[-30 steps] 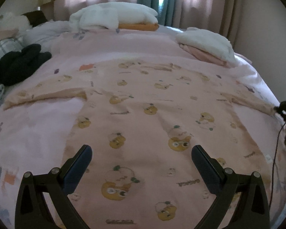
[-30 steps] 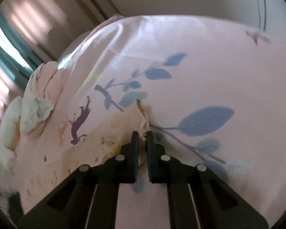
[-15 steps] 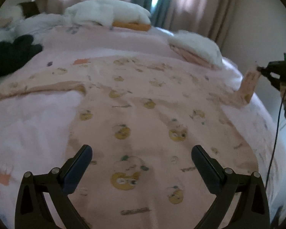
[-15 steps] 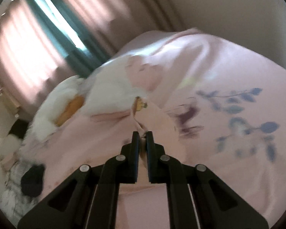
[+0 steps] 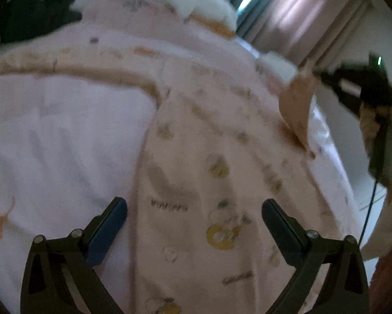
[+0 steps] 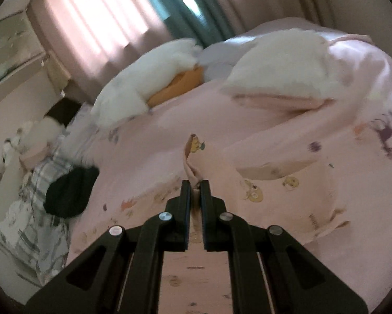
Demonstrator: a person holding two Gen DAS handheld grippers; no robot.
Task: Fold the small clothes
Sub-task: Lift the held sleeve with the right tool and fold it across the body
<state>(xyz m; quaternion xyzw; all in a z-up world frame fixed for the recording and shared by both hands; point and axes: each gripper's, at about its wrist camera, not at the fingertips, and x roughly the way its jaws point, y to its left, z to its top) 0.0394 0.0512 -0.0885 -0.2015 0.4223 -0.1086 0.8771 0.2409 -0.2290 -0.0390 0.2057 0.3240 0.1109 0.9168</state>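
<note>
1. Our right gripper has its jaws clenched on the sleeve end of the pink printed top, the cloth pinched up between the pads at the centre of the right wrist view.
2. Our left gripper is released, jaws spread wide above the lower part of the top, with nothing between them.
3. We see the top spread across the pink bedsheet, filling the middle of the left wrist frame; its other sleeve runs toward the upper left.
4. At the right edge of that frame, the lifted sleeve rises off the bed toward the right gripper, though blur makes its outline hard for us to read.
5. White pillows lie in the upper part of the right wrist frame, a black garment at centre left, curtains behind.
</note>
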